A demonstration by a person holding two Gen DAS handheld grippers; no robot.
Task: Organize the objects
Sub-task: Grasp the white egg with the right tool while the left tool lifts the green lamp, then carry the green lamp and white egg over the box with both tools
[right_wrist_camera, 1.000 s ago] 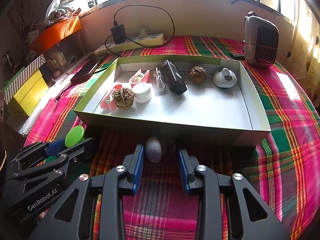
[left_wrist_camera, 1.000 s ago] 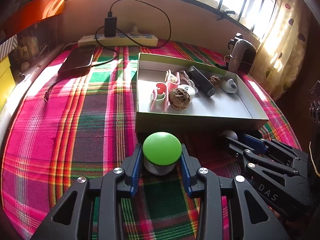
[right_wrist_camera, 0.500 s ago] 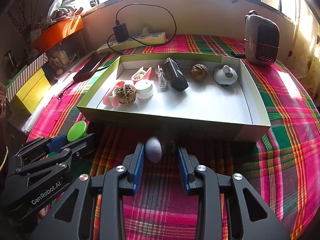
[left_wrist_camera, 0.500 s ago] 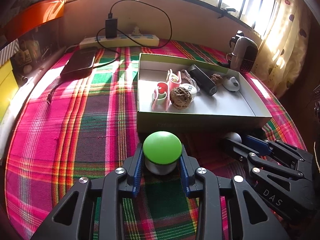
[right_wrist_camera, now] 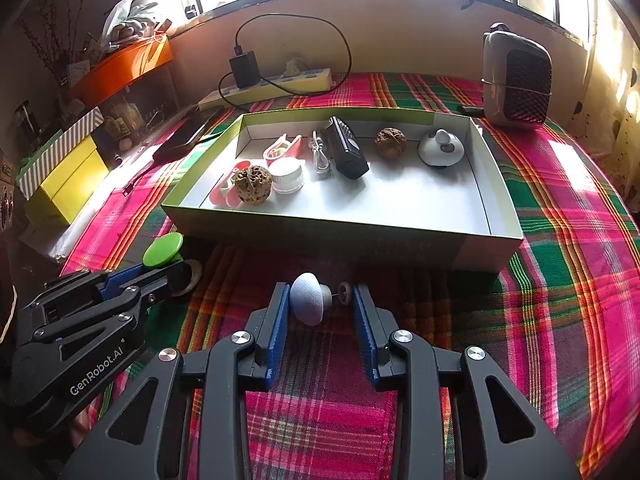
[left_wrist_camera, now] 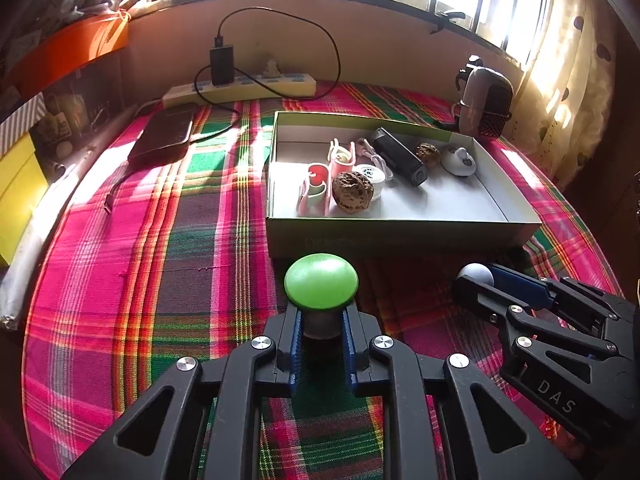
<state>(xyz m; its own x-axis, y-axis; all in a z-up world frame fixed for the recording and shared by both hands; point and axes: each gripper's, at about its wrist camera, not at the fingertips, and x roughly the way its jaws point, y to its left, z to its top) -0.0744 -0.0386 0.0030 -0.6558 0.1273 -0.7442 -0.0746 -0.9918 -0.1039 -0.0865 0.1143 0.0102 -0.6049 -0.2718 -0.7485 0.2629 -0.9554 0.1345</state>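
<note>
Now the left gripper (left_wrist_camera: 320, 322), whose jaws have just been closing, pinches the stem of the green-capped knob (left_wrist_camera: 321, 281) at lower centre, just before the box (left_wrist_camera: 400, 232); the right gripper (right_wrist_camera: 320, 300) clamps a small white piece (right_wrist_camera: 310, 298). Pickup looks done; next, lifting both over the wall

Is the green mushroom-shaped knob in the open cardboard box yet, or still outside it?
Outside. The green mushroom-shaped knob sits before the open cardboard box, its grey stem clamped by the left gripper.
</note>
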